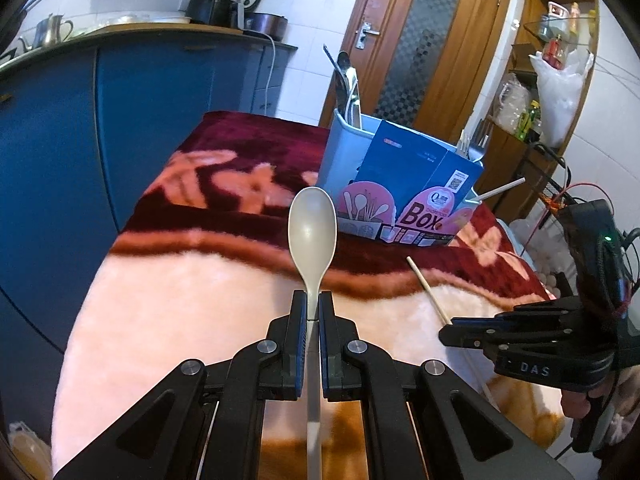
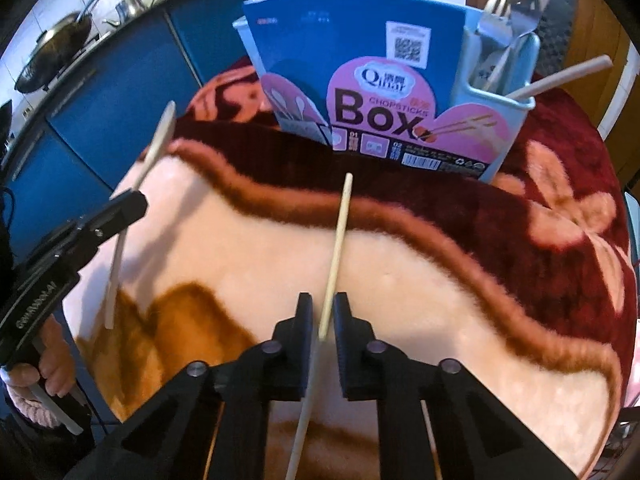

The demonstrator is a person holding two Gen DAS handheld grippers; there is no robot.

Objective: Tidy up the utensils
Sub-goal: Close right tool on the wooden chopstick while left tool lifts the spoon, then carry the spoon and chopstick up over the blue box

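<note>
My left gripper [image 1: 313, 300] is shut on the handle of a pale grey spoon [image 1: 312, 232], held above the blanket with its bowl pointing at the organizer. The right wrist view shows that spoon [image 2: 160, 132] and the left gripper [image 2: 136, 200] at the left. A thin wooden chopstick [image 2: 338, 240] runs between the fingers of my right gripper [image 2: 323, 300], with a narrow gap showing beside it. The light blue utensil organizer [image 2: 472, 80], wrapped in a blue and pink "Chopsticks Box" card [image 2: 348, 40], stands behind. From the left wrist, the right gripper [image 1: 444, 330] sits over the chopstick [image 1: 426, 286].
The organizer [image 1: 344, 152] holds forks, spoons and one chopstick. A plush red, pink and cream blanket [image 1: 180, 300] covers the table. Blue cabinets [image 1: 60, 140] stand to the left and a wooden door [image 1: 424, 40] behind. A person's hand [image 2: 56, 372] grips the left tool.
</note>
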